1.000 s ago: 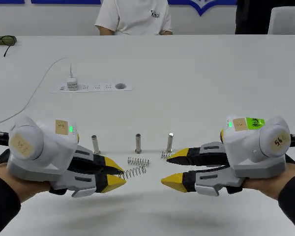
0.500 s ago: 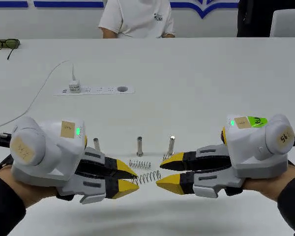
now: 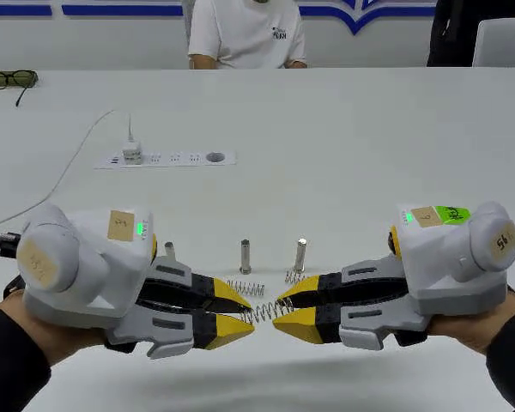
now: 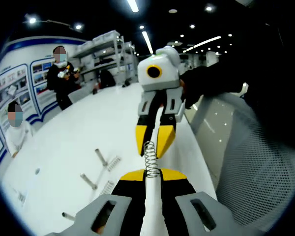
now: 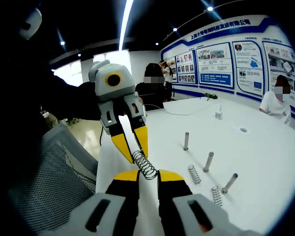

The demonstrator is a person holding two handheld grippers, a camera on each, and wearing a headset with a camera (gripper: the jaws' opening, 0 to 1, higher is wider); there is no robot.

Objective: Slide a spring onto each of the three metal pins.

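Note:
Three metal pins stand upright in a row on the white table: left pin (image 3: 169, 251), middle pin (image 3: 245, 256), right pin (image 3: 300, 255). My left gripper (image 3: 240, 312) is shut on one end of a spring (image 3: 263, 311), which it holds level above the table in front of the pins. My right gripper (image 3: 285, 307) faces it tip to tip, with its jaws a little apart around the spring's other end (image 5: 145, 166). In the left gripper view the spring (image 4: 150, 158) rises from my shut jaws. Two more springs lie loose, one (image 3: 243, 287) before the middle pin, one (image 3: 293, 276) by the right pin.
A white power strip (image 3: 167, 159) with a plugged charger and cable lies farther back. Dark glasses (image 3: 7, 79) rest at the far left. A person in a white shirt (image 3: 247, 34) sits across the table. A mesh chair (image 4: 255, 162) is beside the table's near edge.
Both grippers have moved inward until their tips nearly meet. The left one carried the spring off the table toward the right one, whose jaws have narrowed around its free end.

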